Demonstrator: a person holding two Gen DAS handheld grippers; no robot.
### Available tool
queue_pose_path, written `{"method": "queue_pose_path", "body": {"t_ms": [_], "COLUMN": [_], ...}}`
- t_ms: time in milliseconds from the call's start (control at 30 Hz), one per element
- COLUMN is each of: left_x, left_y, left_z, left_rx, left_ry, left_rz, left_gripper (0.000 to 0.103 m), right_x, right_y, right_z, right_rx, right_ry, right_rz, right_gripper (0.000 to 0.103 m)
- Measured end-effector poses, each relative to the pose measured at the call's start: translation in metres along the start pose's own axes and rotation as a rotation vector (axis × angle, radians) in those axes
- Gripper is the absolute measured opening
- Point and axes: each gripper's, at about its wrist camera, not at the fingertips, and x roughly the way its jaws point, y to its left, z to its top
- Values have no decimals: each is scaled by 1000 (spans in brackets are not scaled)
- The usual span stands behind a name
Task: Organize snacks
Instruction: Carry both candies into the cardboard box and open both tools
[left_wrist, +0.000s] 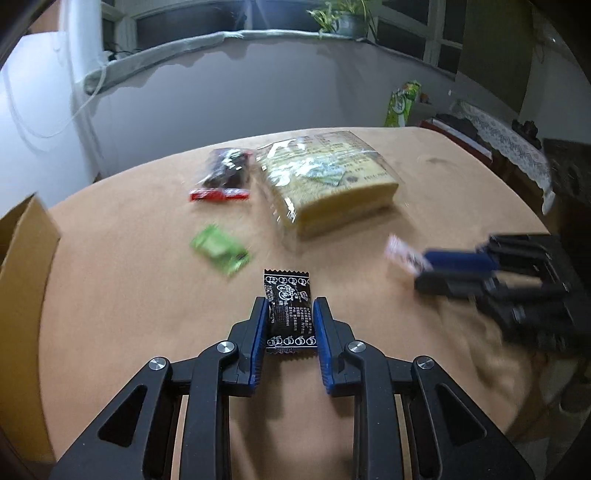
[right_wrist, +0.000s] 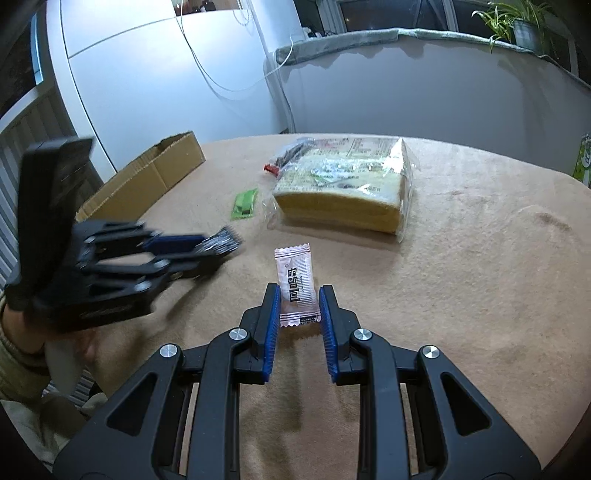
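1. Left gripper (left_wrist: 290, 312): my jaws are pinching the black sachet (left_wrist: 290, 310). Both blue pads press against its long edges. Its long axis runs straight forward along my fingers, and its far serrated end projects beyond the tips.

2. Right gripper (right_wrist: 298, 301): my jaws flank the pink sachet (right_wrist: 297, 286), whose long axis also points forward, tilted slightly left. The left pad touches the wrapper; a thin gap seems to remain at the right pad. The left wrist view shows this sachet carried at the fingertips above the surface (left_wrist: 424, 177), so I judge it gripped, though lightly.

3. Deciding relation: the cardboard box (right_wrist: 147, 181) stands at the far left edge of the surface, left of both grippers. My left gripper is nearer to it; the right gripper is well apart from it, with the left gripper between.

4. Probable next move, as a judgement: carry the black sachet leftward to the box first, then follow with the pink one to avoid crossing arms.

5. Remaining on the surface: the green packet (left_wrist: 219, 249) ahead-left of the left gripper, the red-and-black packet (left_wrist: 223, 175) beyond it, and the wrapped sponge cake (left_wrist: 325, 184) just beside that packet.

6. Risk: motion blur indicates quick travel; the lightly held pink sachet could slip.
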Motion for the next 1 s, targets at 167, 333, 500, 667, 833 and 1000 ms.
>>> {"method": "queue_pose_path", "body": {"t_ms": [167,333,500,667,833,1000], "left_x": [-42,-84,-114,-132,-144,-156], "left_y": [1,-1,9,32,55,80], "left_z": [-10,-9,-7,-15,-27,-39], "left_rx": [1,38,41,11,-30,-79], "left_ry": [-94,-193,-272,-323,-346,-375], "left_rz": [32,71,97,108,116,136], "left_gripper": [23,23,23,23,23,23], "right_x": [-5,-11,-22,-24,-19,-7], "right_y": [1,8,33,71,111,145], "right_z": [1,3,13,35,57,73], "right_rx": [4,21,13,-47,-101,-159], "right_ry": [-20,-28,-67,-101,-125,-120], "right_rz": [-47,-95,-111,-116,-107,-91], "right_gripper": [22,22,22,22,22,22]}}
